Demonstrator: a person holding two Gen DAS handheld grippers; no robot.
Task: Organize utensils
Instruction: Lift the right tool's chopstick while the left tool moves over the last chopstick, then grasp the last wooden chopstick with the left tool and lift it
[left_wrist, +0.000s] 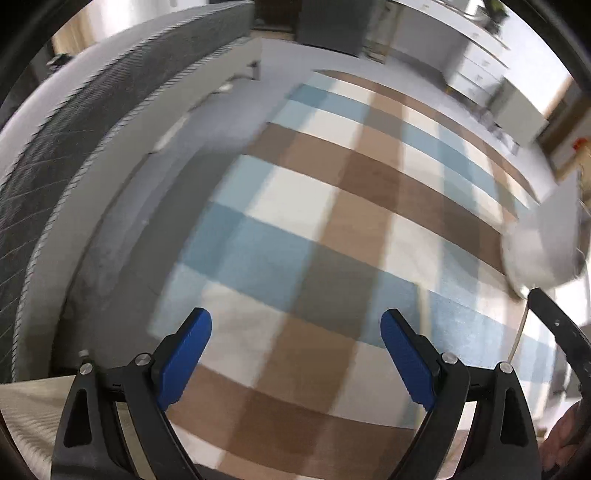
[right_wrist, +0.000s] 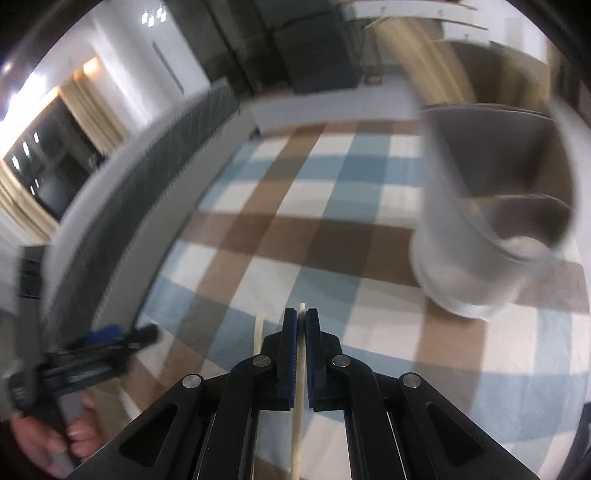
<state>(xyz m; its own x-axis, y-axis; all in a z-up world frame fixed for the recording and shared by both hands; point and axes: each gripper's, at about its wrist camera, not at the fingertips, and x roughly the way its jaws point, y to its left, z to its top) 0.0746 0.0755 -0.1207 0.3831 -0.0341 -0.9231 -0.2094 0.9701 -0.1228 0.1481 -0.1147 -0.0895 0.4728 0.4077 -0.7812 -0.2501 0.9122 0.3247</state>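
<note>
My right gripper (right_wrist: 301, 317) is shut on a pale wooden chopstick (right_wrist: 298, 424) that runs back between the blue pads, its tip just past them. A second pale stick (right_wrist: 258, 332) lies on the checked cloth just left of the fingers. A white utensil holder (right_wrist: 491, 221) stands on the cloth ahead and to the right, blurred. My left gripper (left_wrist: 295, 332) is open above the cloth with nothing between its blue pads. It also shows at the lower left of the right wrist view, left gripper (right_wrist: 122, 336), held by a hand (right_wrist: 55, 439). The holder (left_wrist: 543, 251) sits at the right edge of the left wrist view.
A blue, brown and white checked cloth (left_wrist: 314, 221) covers the table. A grey mattress edge with a dark quilted top (left_wrist: 74, 140) runs along the left. White cabinets (left_wrist: 480, 74) stand far back. A dark curved gripper part (left_wrist: 554, 325) crosses the lower right.
</note>
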